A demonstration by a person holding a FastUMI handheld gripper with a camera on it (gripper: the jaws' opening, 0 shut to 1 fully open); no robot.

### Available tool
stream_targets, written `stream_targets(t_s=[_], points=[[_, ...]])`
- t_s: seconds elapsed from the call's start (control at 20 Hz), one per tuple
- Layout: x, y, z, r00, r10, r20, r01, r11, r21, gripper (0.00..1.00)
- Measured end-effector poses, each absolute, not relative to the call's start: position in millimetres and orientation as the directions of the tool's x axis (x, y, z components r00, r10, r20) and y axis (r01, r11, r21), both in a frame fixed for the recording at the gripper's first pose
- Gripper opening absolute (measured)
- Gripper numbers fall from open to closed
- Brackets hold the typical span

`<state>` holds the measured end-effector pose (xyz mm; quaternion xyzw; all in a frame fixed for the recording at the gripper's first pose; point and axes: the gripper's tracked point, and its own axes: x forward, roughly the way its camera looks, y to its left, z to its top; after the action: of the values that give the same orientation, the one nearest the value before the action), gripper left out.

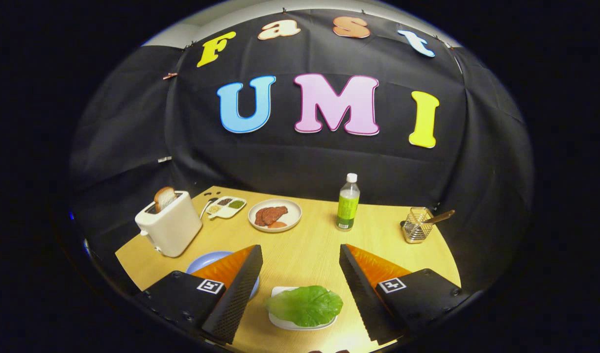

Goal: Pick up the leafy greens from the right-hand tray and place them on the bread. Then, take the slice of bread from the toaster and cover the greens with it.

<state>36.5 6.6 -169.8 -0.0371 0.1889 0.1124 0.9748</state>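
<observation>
A green leaf (306, 305) lies on a small white tray (280, 321) on the wooden table, low between my two fingers. My gripper (300, 274) is open, its orange-and-black fingers (241, 289) standing wide to either side of the leaf and above it, touching nothing. A blue plate (209, 260) lies behind the left finger, mostly hidden by it; what is on it cannot be seen. At the table's far left stands a white toaster (171, 229) with a slice of bread (164, 197) sticking up out of its slot.
Beyond the fingers sit a round plate with reddish meat slices (274, 214), a small divided dish of condiments (226, 207), a green-labelled bottle (348, 203) and a wire holder with a wooden-handled utensil (418, 224) at the far right.
</observation>
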Motion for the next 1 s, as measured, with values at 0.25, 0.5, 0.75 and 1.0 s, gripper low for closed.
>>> stream_targets(t_s=[0.25, 0.5, 0.75, 1.0], points=[[35.7, 11.8, -228.1, 0.837, 0.266, -0.479, -0.313, 0.95, -0.02, 0.98], [41.9, 4.8, -291.6, 0.772, 0.264, -0.579, -0.345, 0.938, -0.033, 0.98], [37.4, 5.1, -337.7, 0.71, 0.271, -0.65, -0.412, 0.908, -0.071, 0.98], [39.8, -4.2, -366.8, 0.673, 0.254, -0.694, -0.44, 0.892, -0.1, 0.98]])
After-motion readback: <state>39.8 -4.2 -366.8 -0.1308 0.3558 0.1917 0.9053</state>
